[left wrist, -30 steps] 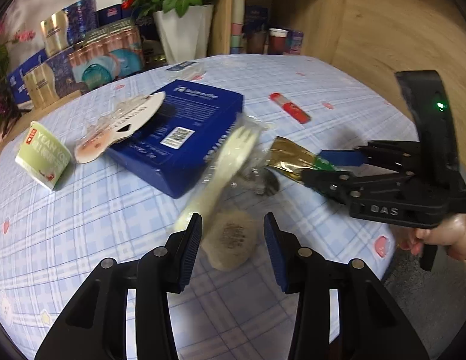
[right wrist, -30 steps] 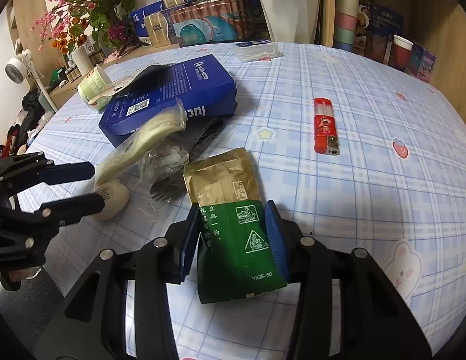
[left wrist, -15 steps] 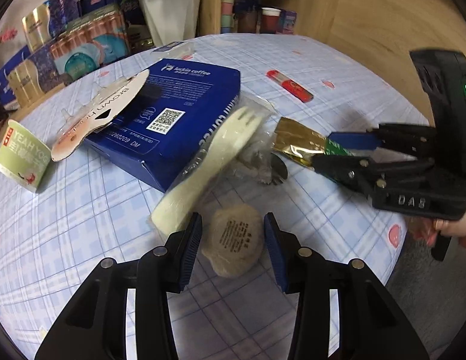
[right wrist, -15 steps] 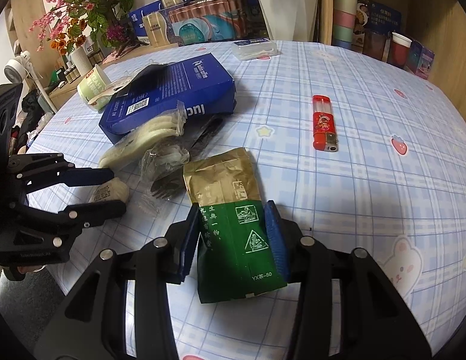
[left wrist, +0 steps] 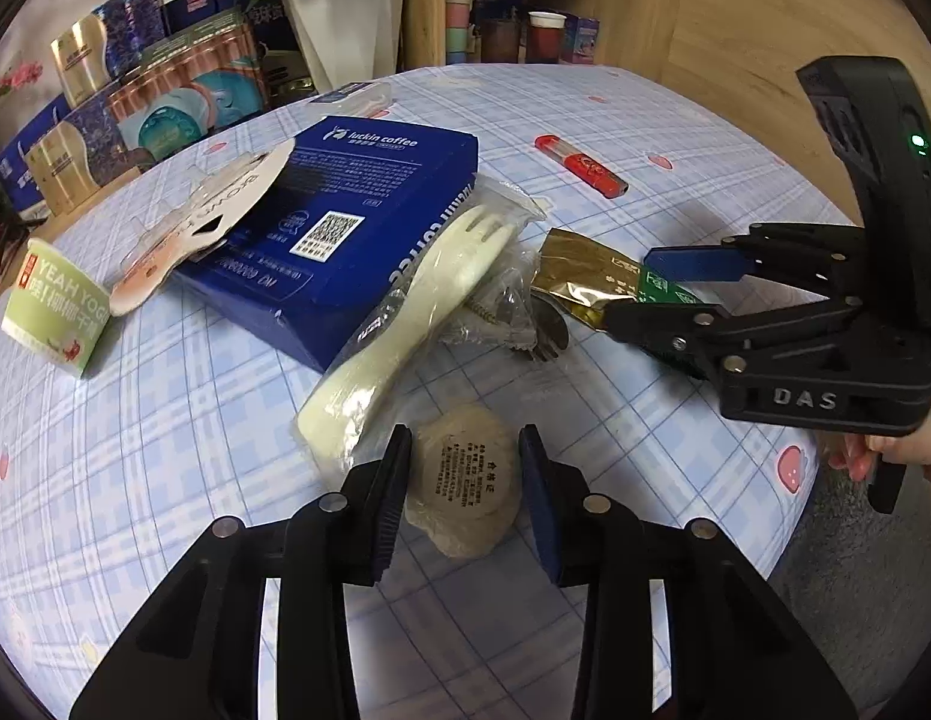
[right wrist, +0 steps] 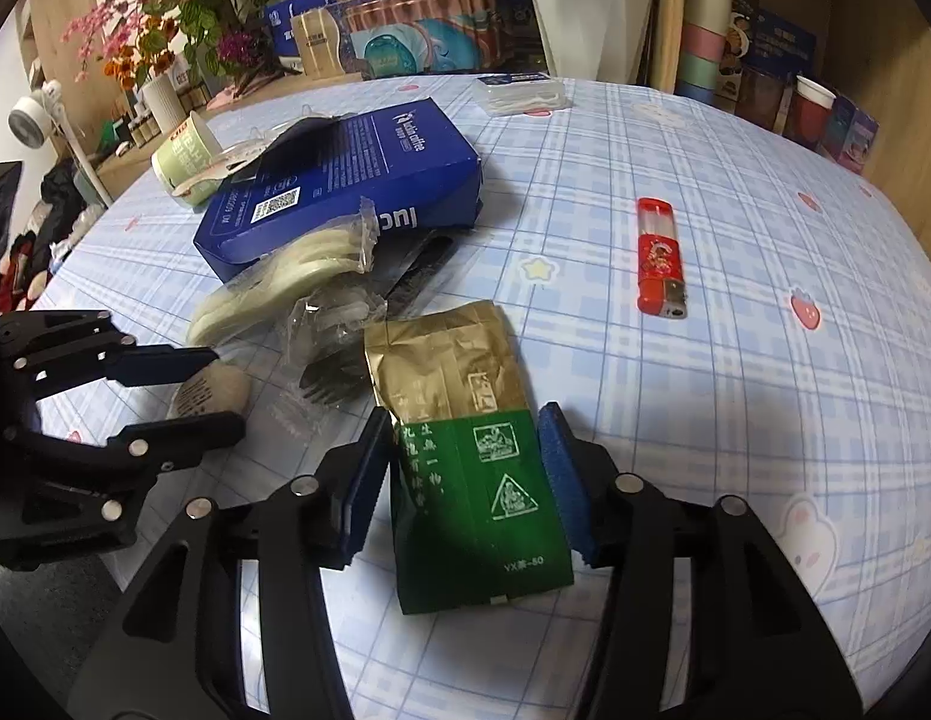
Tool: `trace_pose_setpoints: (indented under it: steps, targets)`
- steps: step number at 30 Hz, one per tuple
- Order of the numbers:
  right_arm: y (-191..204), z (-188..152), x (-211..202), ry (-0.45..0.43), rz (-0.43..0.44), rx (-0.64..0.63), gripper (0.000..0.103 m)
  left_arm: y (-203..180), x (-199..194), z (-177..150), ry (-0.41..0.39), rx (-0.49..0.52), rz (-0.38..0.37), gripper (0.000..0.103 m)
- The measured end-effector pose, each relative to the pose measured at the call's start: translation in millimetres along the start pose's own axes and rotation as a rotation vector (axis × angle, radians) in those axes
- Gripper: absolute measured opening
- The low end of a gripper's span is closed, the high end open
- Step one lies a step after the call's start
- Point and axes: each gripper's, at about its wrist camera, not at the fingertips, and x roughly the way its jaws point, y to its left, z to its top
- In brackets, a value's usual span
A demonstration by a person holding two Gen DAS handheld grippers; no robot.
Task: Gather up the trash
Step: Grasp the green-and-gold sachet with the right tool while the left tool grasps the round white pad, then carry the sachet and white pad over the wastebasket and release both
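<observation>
I take the step in hand to be a double pick: each gripper straddles one piece of trash on the checked tablecloth (left wrist: 165, 480), and neither has closed yet.

On my left side, the left gripper (left wrist: 465, 483) sits low around the round beige packet (left wrist: 459, 480), which lies near the table's front edge just beside the handle end of the wrapped plastic fork (left wrist: 417, 312). To do this well I would close squarely across the packet's widest part and keep the left finger clear of the fork's wrapper, so that it doesn't drag along. The jaws stand open, a little wider than the packet; whether the pads touch it I cannot tell, but a sliver of gap seems to show on each side.

Moving right, the right gripper (right wrist: 465, 474) straddles the green end of the gold-and-green tea pouch (right wrist: 465, 450), which lies flat with its gold end pointing at the blue coffee box (right wrist: 345, 180). A flat pouch may buckle, so I would squeeze slowly and lift only once it bows up between the pads. These jaws are open too, flanking the pouch's edges without clamping it.
</observation>
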Motion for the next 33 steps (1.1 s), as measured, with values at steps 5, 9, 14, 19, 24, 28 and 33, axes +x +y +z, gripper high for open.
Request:
trace_pose_setpoints:
  steps: [5, 9, 14, 19, 24, 28, 33]
  targets:
    - [2.3, 1.0, -2.3, 0.009, -0.003, -0.018, 0.039, 4.3, -18.7, -11.3, -0.039, -0.076, -0.02, 0.036]
    - [1.2, -3.9, -12.1, -0.018, -0.002, -0.004, 0.033, 7.3, -40.9, -17.8, -0.09, -0.134, -0.019, 0.036]
    - [2.1, -7.5, -36.7, -0.078, 0.026, 0.038, 0.032, 6.8, -76.6, -22.8, -0.166, -0.194, 0.001, 0.036]
    - [10.4, -9.0, -63.8, -0.129, 0.05, 0.059, 0.032, 4.4, -119.7, -27.5, -0.25, -0.261, 0.013, 0.035]
    - [23.7, -14.1, -91.3, -0.168, 0.061, 0.046, 0.032, 1.3, -155.7, -36.5, -0.292, -0.279, 0.054, 0.036]
    - [36.0, -22.1, -110.3, -0.185, 0.07, 0.036, 0.032, 2.5, -180.2, -46.9, -0.32, -0.315, 0.078, 0.035]
    - [51.4, -35.3, -129.8, -0.198, 0.077, 0.024, 0.032, -0.6, -210.4, -61.3, -0.354, -0.335, 0.096, 0.035]
